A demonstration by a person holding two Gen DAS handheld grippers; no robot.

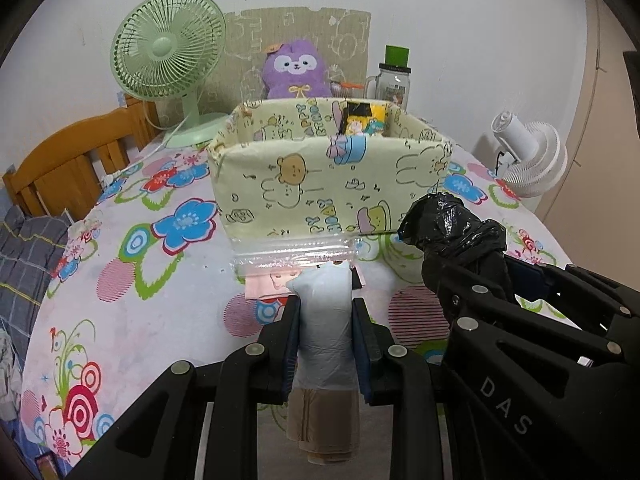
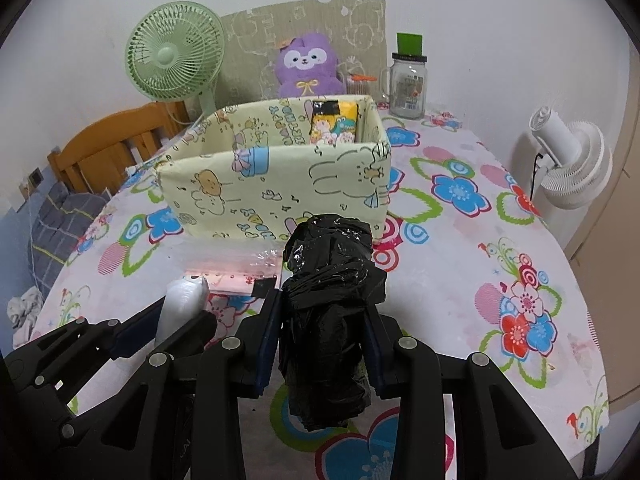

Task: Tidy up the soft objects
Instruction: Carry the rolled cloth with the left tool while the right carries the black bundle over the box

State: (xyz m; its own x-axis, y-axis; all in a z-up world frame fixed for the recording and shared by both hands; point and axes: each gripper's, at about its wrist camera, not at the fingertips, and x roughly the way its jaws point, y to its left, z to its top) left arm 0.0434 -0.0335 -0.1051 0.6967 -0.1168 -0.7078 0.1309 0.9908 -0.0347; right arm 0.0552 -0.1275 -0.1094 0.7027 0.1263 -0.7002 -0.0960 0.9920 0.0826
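The left gripper (image 1: 326, 312) clamps a white rolled plastic bag (image 1: 326, 320); the right gripper (image 2: 326, 320) clamps a crumpled black plastic bag roll (image 2: 328, 312). Only the left view shows the white roll's tan lower end.

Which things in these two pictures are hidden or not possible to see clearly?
- Floor of the yellow box: both views, hidden by its front wall.
- Purple plush: lower part hidden behind the box.
- Clear zip bag: contents partly covered by the white roll in the left gripper.
- Black bag roll in the right gripper: what it wraps cannot be seen.
- Jar: label too small to read.
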